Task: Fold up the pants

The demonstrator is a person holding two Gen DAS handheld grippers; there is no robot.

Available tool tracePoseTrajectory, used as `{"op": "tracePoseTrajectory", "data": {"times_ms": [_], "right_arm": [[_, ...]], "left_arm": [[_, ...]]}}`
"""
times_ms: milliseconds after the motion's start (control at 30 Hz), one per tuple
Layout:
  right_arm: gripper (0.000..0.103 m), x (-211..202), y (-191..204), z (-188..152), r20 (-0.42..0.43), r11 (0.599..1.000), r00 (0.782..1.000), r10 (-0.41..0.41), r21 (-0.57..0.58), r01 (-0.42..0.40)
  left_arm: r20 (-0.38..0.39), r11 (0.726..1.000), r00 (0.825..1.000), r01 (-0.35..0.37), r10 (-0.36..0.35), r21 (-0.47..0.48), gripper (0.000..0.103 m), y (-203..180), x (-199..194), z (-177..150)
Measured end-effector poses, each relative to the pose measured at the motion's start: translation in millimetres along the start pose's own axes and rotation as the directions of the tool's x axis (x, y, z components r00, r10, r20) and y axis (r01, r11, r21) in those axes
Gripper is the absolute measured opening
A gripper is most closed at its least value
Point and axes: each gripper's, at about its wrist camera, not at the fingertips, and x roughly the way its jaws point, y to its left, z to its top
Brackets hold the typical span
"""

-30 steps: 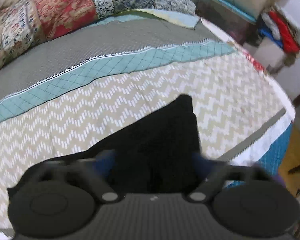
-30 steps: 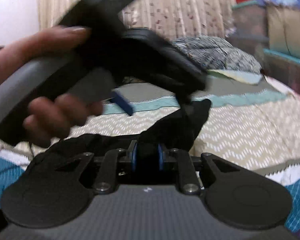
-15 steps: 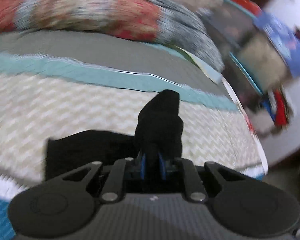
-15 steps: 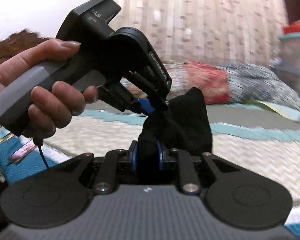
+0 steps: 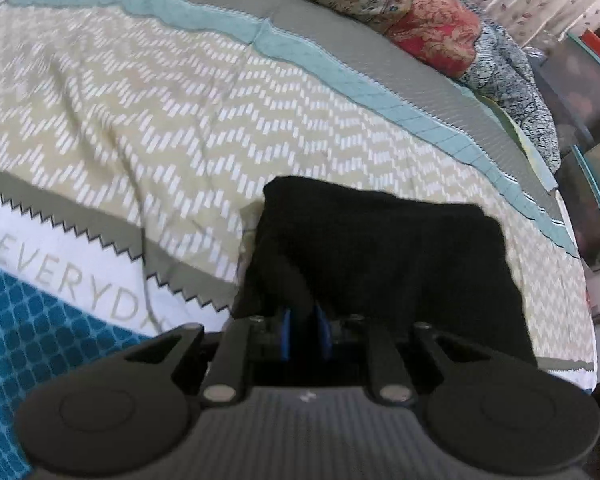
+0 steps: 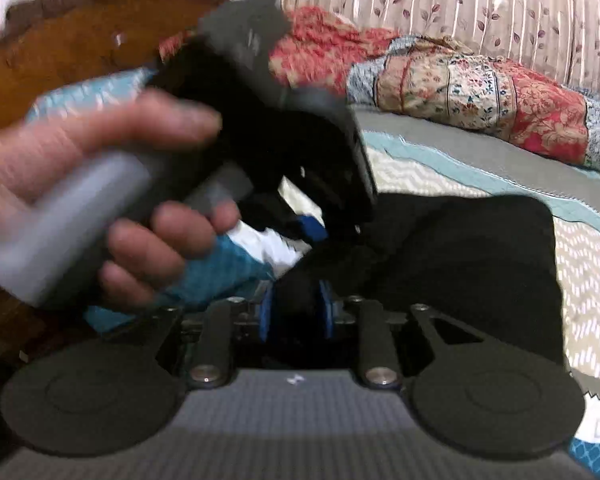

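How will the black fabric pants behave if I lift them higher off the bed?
The black fabric pants will probably sag and drape: they bunch softly where the left hand-held gripper and right hand-held gripper pinch them. They look light. Loose layers may unfold.

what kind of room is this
Most likely a bedroom: black pants lie on a bed with a patterned bedspread, a carved wooden headboard at one end, and a floral curtain behind.
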Motion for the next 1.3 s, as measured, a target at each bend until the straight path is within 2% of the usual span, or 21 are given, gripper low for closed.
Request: {"op": "tracePoseTrajectory", "data": {"times_ms": [67,133,200,233,333,367,433,467,500,533,567,600,633,667,700,733,800,933,1067,1167,1300], "right_arm": [[0.036,-36,-8,2,0.082,0.999,0.997,0.009,0.053,-0.014],[0.036,-67,-26,1,0.147,0.993,0.987,-0.062,0.106,0.046],[0.036,-85,-51,-2,0.160,0.975,0.977,-0.144,0.193,0.113],[0.036,-89,-63,-6,0.148,0.964,0.974,-0.171,0.231,0.134],[0.035,-92,-94,-22,0.076,0.914,0.974,-0.212,0.369,0.170],[0.035,-92,-102,-27,0.065,0.898,0.978,-0.197,0.413,0.153],[0.035,-91,-106,-31,0.059,0.879,0.986,-0.159,0.463,0.114],[0.035,-91,-102,-32,0.055,0.880,0.989,-0.137,0.465,0.096],[0.035,-91,-95,-35,0.047,0.886,0.993,-0.110,0.458,0.076],[0.035,-88,-87,-36,0.029,0.892,0.996,-0.086,0.448,0.064],[0.029,-81,-81,-38,-0.012,0.896,0.997,-0.072,0.438,0.070],[0.023,-70,-79,-41,-0.069,0.896,0.996,-0.058,0.437,0.082],[0.021,-58,-78,-48,-0.129,0.880,0.991,-0.031,0.466,0.089],[0.022,-47,-80,-57,-0.179,0.856,0.984,-0.005,0.507,0.096],[0.022,-40,-81,-70,-0.194,0.829,0.981,0.018,0.551,0.094],[0.022,-38,-84,-70,-0.175,0.821,0.984,0.016,0.564,0.087],[0.022,-46,-78,-64,-0.167,0.840,0.986,0.003,0.535,0.088],[0.028,-70,-65,-57,-0.151,0.878,0.988,-0.038,0.468,0.105],[0.028,-86,-63,-46,-0.078,0.901,0.991,-0.105,0.414,0.128],[0.028,-90,-68,-41,-0.038,0.902,0.988,-0.147,0.405,0.149],[0.028,-82,-72,-32,-0.002,0.907,0.991,-0.136,0.401,0.125]], "left_arm": [[0.012,1.000,1.000,-0.011,0.011,0.021,0.020,-2,-7,2],[0.026,0.999,1.000,-0.018,0.017,0.032,0.022,-3,-14,0],[0.033,1.000,0.999,-0.014,0.014,0.021,0.028,-3,-21,-5],[0.034,1.000,0.999,-0.009,0.009,0.012,0.038,-2,-23,-5],[0.049,1.000,0.999,0.021,-0.022,0.019,0.059,-7,-34,-15],[0.049,0.999,0.998,0.025,-0.027,0.032,0.062,-9,-37,-19],[0.043,0.998,0.999,0.029,-0.031,0.051,0.084,-12,-45,-27],[0.044,0.997,0.998,0.038,-0.040,0.060,0.085,-14,-49,-32],[0.046,0.996,0.998,0.044,-0.047,0.072,0.084,-17,-52,-36],[0.047,0.995,0.998,0.036,-0.041,0.095,0.069,-21,-53,-41],[0.046,0.992,0.999,0.007,-0.013,0.129,0.052,-25,-51,-45],[0.039,0.983,0.998,-0.046,0.039,0.180,0.023,-28,-46,-49],[0.040,0.972,0.995,-0.098,0.092,0.211,0.019,-28,-39,-53],[0.034,0.967,0.992,-0.127,0.123,0.222,0.019,-23,-32,-55],[0.013,0.972,0.992,-0.122,0.122,0.202,0.021,-14,-25,-56],[0.005,0.979,0.994,-0.112,0.113,0.170,0.025,-6,-22,-56],[0.018,0.983,0.994,-0.108,0.107,0.150,0.030,-1,-27,-56],[0.072,0.965,0.987,-0.155,0.142,0.213,0.046,-9,-47,-58],[0.125,0.947,0.979,-0.191,0.163,0.259,0.047,-21,-67,-60],[0.156,0.925,0.969,-0.232,0.193,0.300,0.046,-32,-73,-62],[0.180,0.909,0.959,-0.266,0.218,0.319,0.046,-38,-74,-61]]}}
